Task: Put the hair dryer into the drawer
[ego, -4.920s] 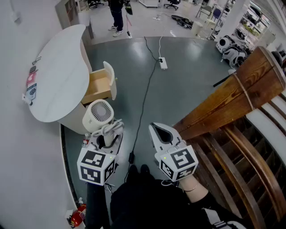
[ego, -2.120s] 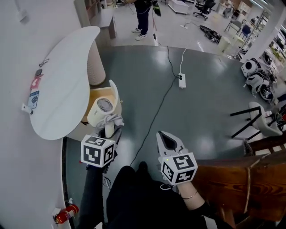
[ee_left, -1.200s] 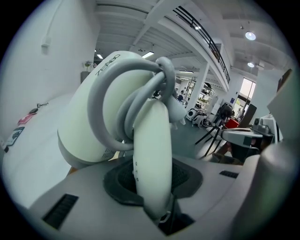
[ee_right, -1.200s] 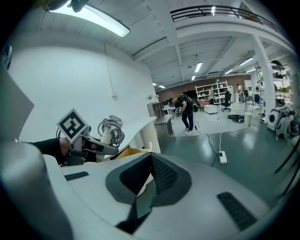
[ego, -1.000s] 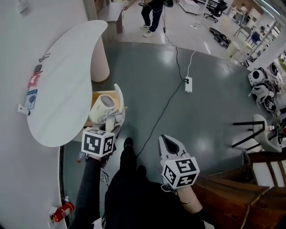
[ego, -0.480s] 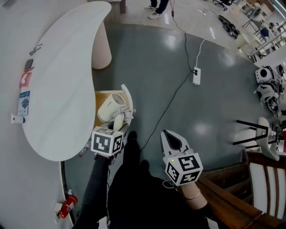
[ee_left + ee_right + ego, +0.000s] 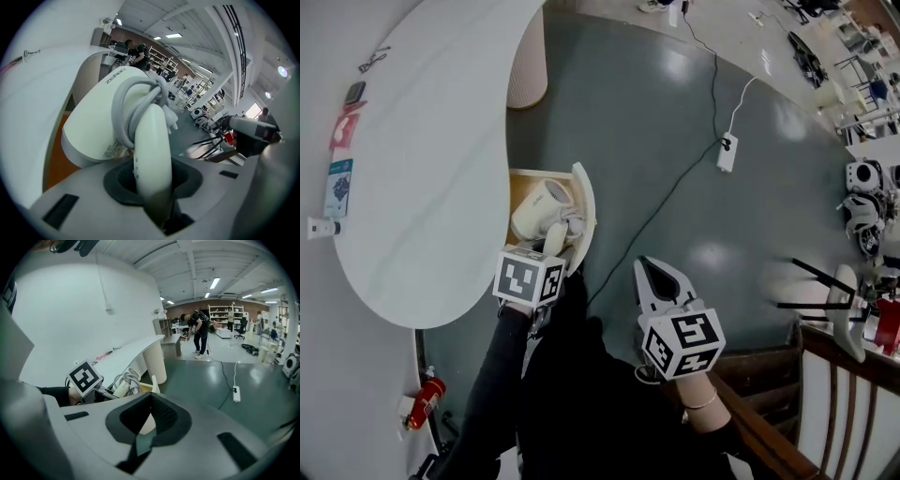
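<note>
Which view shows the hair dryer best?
The left gripper view: the hair dryer fills it, handle in the left gripper, cord wrapped round. The head view shows it small, over the open drawer, partly behind that gripper. The right gripper view catches only its cord and a sliver.

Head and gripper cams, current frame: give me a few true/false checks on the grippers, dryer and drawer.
1. The left hand-held gripper is clamped on the handle of the hair dryer. True.
2. The drawer is shut. False: it stands pulled out from under the white table, with the hair dryer at its opening.
3. The right hand-held gripper carries the cord. False: it holds nothing, and the cord is bundled around the hair dryer.
4. A power strip lies on the floor. True.
</note>
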The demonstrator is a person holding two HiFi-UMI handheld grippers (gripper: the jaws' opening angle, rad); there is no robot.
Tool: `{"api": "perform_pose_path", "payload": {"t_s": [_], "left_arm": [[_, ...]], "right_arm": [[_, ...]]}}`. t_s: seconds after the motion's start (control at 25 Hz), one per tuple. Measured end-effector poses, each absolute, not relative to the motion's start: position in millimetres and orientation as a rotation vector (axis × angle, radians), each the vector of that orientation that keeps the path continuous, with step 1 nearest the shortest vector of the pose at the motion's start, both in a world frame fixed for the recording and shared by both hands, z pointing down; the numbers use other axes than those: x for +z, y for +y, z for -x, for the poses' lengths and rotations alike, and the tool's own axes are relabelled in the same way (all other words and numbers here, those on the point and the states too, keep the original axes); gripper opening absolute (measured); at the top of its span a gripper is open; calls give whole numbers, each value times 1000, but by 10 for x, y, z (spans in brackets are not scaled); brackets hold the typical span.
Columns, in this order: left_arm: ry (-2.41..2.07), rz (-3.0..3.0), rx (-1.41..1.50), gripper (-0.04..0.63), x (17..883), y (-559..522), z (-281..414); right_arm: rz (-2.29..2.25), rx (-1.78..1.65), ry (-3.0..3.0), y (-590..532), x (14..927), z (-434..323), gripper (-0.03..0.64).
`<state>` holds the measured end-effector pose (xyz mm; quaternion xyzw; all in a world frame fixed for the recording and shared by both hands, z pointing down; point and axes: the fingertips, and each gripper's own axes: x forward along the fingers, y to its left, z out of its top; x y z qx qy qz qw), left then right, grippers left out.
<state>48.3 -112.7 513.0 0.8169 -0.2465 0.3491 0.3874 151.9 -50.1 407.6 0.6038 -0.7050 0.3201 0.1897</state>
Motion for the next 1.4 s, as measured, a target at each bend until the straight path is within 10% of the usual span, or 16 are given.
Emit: {"api": "perform_pose_path", "payload": {"t_s": [1.4], "left_arm": [[-693, -1822, 952, 112, 5862, -1525, -542]], "right_arm": [[-1268, 1037, -1929, -1456, 5047, -1031, 2]]}}
